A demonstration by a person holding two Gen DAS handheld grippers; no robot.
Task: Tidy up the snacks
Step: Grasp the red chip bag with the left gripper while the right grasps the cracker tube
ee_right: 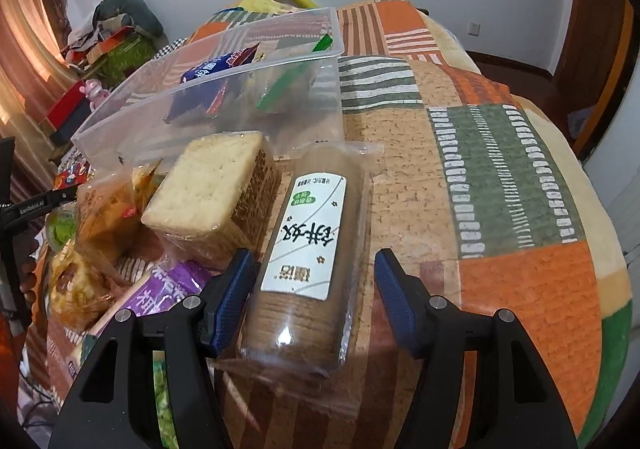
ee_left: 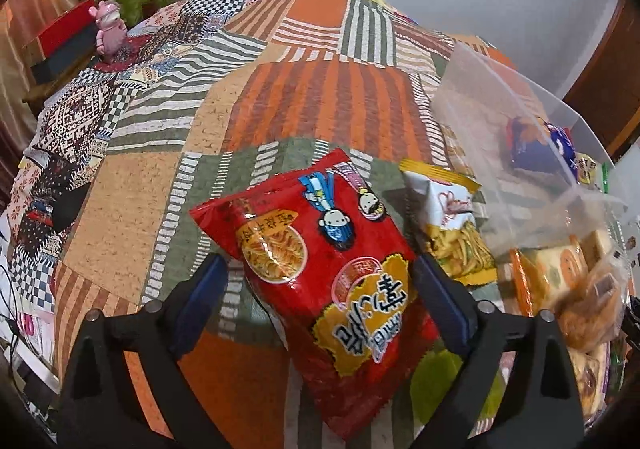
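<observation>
On the patchwork quilt [ee_right: 500,177], snack stock as it lies now.

Stored: clear plastic bin [ee_right: 336,33], holding a blue packet [ee_right: 212,69] and a green-edged packet [ee_right: 280,89]; through the wall other contents are hard to make out, perhaps one or two more. Bin is mostly unfilled.

Loose, awaiting sorting:
- red noodle-snack bag [ee_left: 332,281], lying flat on the quilt, beside the bin's near corner.
- white-and-yellow crisp-stick packet [ee_left: 452,221], just beside the red bag, touching or nearly so.
- brown biscuit roll with white label [ee_right: 308,249], in clear wrap, lying lengthwise in front of the bin.
- pale cracker block [ee_right: 212,189], wrapped, just beside the roll and against the bin wall.
- purple carton [ee_right: 160,289] and several clear bags of baked pieces, heaped together at the side.

Tools:
- left gripper [ee_left: 320,285]: jaws spread wide, straddling the red bag, pads clear of it on both sides; nothing held.
- right gripper [ee_right: 316,289]: jaws parted either side of the biscuit roll, a gap showing at each pad; nothing held.

Assessment: early stage. A few items binned, most of the pile still outside. Both tools appear set for a pick-up.
</observation>
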